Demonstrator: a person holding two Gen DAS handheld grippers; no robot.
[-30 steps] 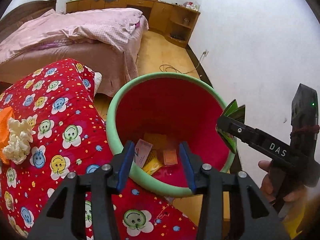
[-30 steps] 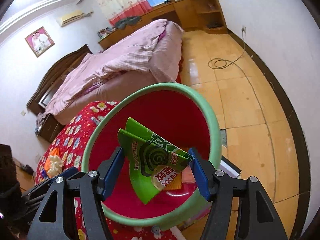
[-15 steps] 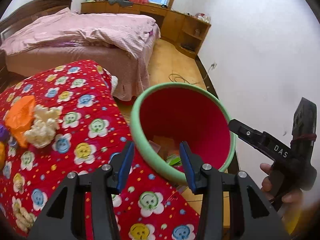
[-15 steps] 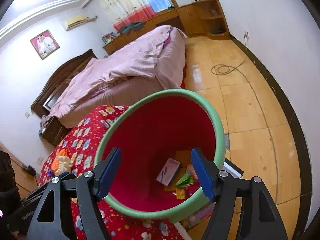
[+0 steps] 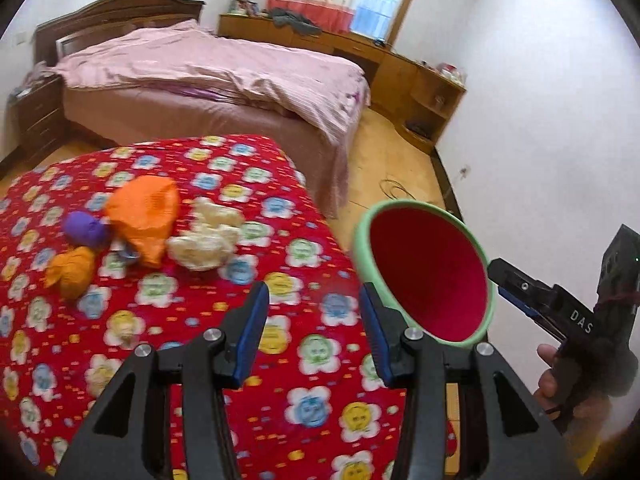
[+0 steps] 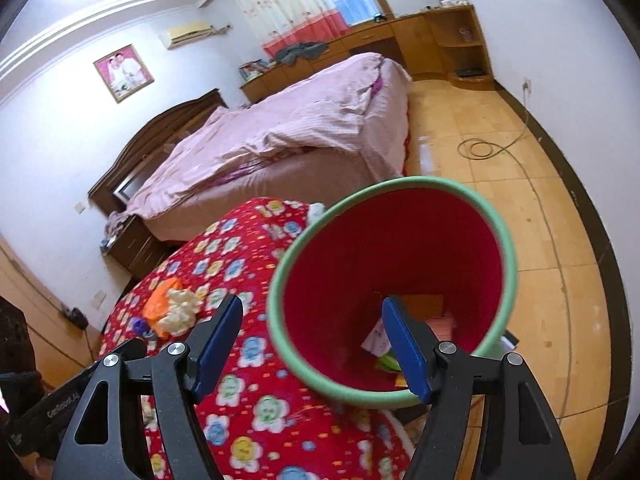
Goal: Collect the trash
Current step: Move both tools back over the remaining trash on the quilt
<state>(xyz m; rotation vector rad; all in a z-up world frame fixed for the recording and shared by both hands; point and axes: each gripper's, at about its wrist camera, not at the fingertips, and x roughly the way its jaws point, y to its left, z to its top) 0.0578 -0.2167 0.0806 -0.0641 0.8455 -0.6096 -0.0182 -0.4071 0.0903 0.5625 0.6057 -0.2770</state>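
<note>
Trash remaining on the red flower-print cloth (image 5: 248, 184) forms one cluster at the left of the left wrist view: an orange wrapper (image 5: 144, 216), a cream crumpled wad (image 5: 206, 238) touching its right edge, a purple ball (image 5: 84, 230) on its left, and a smaller orange scrap (image 5: 72, 270) nearer the camera. Right wrist view shows the same cluster (image 6: 172, 306) at the far left of the cloth.

Left gripper (image 5: 312, 326): jaws partly apart, nothing between the blue pads; it hangs above bare cloth, near and to the right of the cluster, apart from it.

Right gripper (image 6: 312, 350): jaws set wide, empty. Its left pad lies over the cloth, its right pad over the bin mouth. In the left wrist view it appears at the right edge, gripped by a hand (image 5: 560, 376), beside the bin rim.

Bin (image 6: 506, 248): green rim, red interior, standing on the wooden floor (image 6: 540, 200) against the right edge of the cloth-covered surface. Collected trash (image 6: 384, 344) lies at its bottom: white paper, a green piece, orange and yellow bits.

Far background: bed (image 5: 224, 76) with pink bedding.
</note>
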